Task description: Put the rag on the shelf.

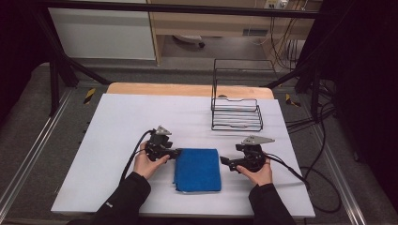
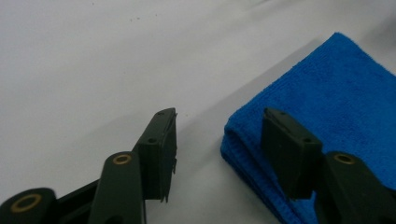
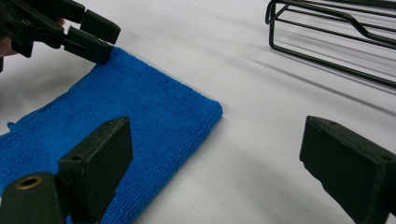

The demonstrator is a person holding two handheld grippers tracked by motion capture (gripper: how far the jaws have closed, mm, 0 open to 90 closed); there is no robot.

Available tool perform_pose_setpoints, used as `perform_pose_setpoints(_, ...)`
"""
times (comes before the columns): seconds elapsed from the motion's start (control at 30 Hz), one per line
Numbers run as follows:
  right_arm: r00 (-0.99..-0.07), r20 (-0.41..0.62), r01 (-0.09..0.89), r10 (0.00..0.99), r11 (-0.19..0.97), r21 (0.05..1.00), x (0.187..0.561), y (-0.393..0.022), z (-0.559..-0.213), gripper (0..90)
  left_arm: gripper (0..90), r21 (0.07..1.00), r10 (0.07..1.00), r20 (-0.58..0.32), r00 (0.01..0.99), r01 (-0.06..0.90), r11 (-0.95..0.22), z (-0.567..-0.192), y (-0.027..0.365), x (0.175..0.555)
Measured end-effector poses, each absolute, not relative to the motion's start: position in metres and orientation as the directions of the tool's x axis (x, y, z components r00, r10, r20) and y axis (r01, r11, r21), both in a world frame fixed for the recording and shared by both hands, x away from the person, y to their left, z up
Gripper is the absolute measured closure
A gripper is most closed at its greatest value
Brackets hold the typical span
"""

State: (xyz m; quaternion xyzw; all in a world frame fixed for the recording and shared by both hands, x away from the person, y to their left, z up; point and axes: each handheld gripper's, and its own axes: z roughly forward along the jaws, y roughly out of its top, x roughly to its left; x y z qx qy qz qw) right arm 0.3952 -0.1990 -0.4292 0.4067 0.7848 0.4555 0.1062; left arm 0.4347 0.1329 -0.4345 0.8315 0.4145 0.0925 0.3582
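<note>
Blue terry made up the one cloth (image 1: 197,169) on the table, folded into a thick rectangle and lying flat on the white sheet (image 1: 117,122) near the person's edge, midway between the two hands. One black wire rack (image 1: 236,114) stood farther back on the sheet, well apart from the cloth and to its right in the high view.

Two grippers were in use, one in each hand. The left gripper (image 1: 172,152) sat at the cloth's left edge, near its far corner. In the left gripper view (image 2: 219,149) its two jaws stood partly apart, one over bare sheet and the other over the cloth's folded corner (image 2: 327,116), with the stacked edge layers between them; neither pad pressed on the fabric, so it held nothing. The right gripper view showed that same gripper (image 3: 100,39) low over the cloth's corner.

The right gripper (image 1: 226,162) lay just beside the cloth's right edge, pointing toward it. In its own view (image 3: 215,163) its two jaws were spread wide, one above the cloth (image 3: 140,121) and the other above bare sheet, gripping nothing. The rack (image 3: 327,32) showed beyond them.
</note>
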Motion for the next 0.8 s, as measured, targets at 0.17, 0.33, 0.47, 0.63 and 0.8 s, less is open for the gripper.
perform_pose_setpoints(0.17,-0.649,0.207,0.543,0.732,0.255,0.8,0.397,-0.198,-0.43,14.1,58.8,0.648,0.74,-0.174,0.65,0.642,-0.411,-0.438,0.13,0.436)
perform_pose_setpoints(0.33,-0.646,0.22,0.549,0.731,0.246,0.799,0.402,-0.195,-0.43,19.0,66.0,0.641,0.726,-0.177,0.665,0.637,-0.428,-0.44,0.125,0.436)
perform_pose_setpoints(0.47,-0.626,0.232,0.575,0.744,0.239,0.783,0.41,-0.19,-0.433,25.9,69.4,0.638,0.726,-0.166,0.668,0.634,-0.437,-0.442,0.121,0.435)
perform_pose_setpoints(0.63,-0.641,0.203,0.574,0.74,0.287,0.767,0.42,-0.178,-0.438,37.1,76.3,0.632,0.718,-0.173,0.674,0.635,-0.443,-0.442,0.12,0.435)
perform_pose_setpoints(0.8,-0.633,0.196,0.595,0.749,0.309,0.742,0.43,-0.166,-0.446,48.5,81.3,0.632,0.714,-0.173,0.679,0.632,-0.448,-0.441,0.12,0.434)
